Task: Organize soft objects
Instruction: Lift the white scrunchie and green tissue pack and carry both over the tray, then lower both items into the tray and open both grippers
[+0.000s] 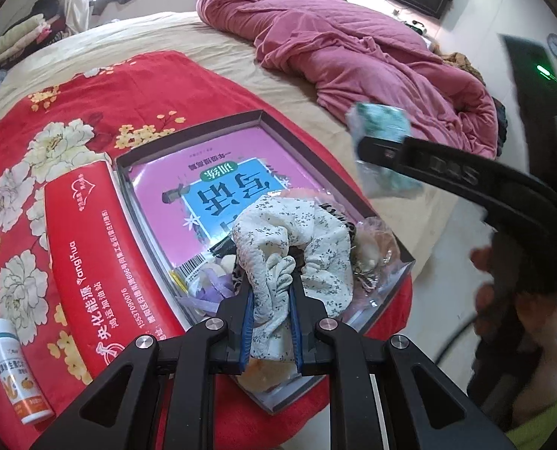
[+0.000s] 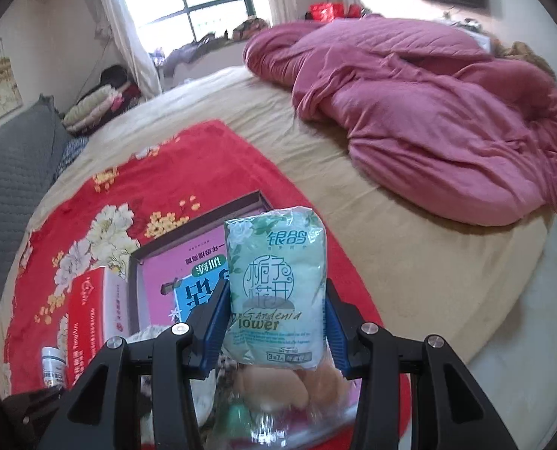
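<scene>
Left wrist view, left to right, all placed against the shallow dark box (image 1: pixel 255 116) on the red floral blanket (image 1: pixel 53 120). Far left of the box, near the blanket's near edge: a small white bottle (image 1: pixel 15 371), lying apart. Touching the box's left wall: a long red tissue carton (image 1: pixel 102 262), parallel to that wall. Inside the box: a pink book (image 1: pixel 188 187) flat on the bottom, far half bare; near half crowded with purple ribbon, clear wrapping and round buns, mostly hidden. Over the box's near end: left gripper (image 1: pixel 270 277), jaws narrow, clamped on a white floral scrunchie (image 1: pixel 301 240) bunched between the blue pads. Right of the box, above its right wall and past the blanket's edge: right gripper (image 1: pixel 381 161), blurred, holding a green tissue pack (image 1: pixel 381 123). Beyond the box's far wall: bare beige sheet, then a heaped pink quilt (image 1: pixel 353 60).

Right wrist view, same order. Left of the box (image 2: pixel 203 242): carton (image 2: pixel 90 311) and bottle (image 2: pixel 53 363), partly cut off. Above the box's near right part: right gripper (image 2: pixel 276 318), jaws half spread, pads pressed on both long sides of the upright tissue pack (image 2: pixel 278 292). Right of the box: narrow strip of blanket, then wide open sheet to the mattress edge.
</scene>
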Tool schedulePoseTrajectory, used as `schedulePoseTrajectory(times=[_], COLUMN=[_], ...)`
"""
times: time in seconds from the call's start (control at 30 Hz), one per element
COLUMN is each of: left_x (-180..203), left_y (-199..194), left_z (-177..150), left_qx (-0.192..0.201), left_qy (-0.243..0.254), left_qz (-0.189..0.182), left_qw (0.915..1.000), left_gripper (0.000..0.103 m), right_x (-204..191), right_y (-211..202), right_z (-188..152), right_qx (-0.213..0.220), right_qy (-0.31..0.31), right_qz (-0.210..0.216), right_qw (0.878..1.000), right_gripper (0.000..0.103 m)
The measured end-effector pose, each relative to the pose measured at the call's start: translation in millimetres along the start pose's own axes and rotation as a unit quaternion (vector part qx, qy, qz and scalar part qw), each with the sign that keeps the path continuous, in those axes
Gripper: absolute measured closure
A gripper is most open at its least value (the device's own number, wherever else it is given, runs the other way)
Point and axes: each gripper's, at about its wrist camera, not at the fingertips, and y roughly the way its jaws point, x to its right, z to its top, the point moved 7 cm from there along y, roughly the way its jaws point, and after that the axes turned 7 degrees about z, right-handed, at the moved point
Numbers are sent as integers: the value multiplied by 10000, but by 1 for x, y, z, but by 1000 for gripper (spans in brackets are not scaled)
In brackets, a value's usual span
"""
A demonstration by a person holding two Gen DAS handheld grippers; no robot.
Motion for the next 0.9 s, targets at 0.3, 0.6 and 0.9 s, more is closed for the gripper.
schedulePoseTrajectory(times=[0.3,0.6,0.9], left_x=[-7,-11,-12], left_y=[13,19,22], left_z=[1,2,3], left_qx=[-89,-116,-123], left_qy=[-48,-112,-146], left_qz=[5,-30,-25], left_qw=[9999,9999,9998], left_gripper=[86,86,86], right_x=[-3,2,2], right_y=[65,84,89], right_z=[-4,-14,-13], right_qx=[-921,-1143,-1177], right_qy=[-133,-96,-41], right_qz=[-61,-99,-123], right_qw=[9956,9933,9930], right_gripper=[56,55,53])
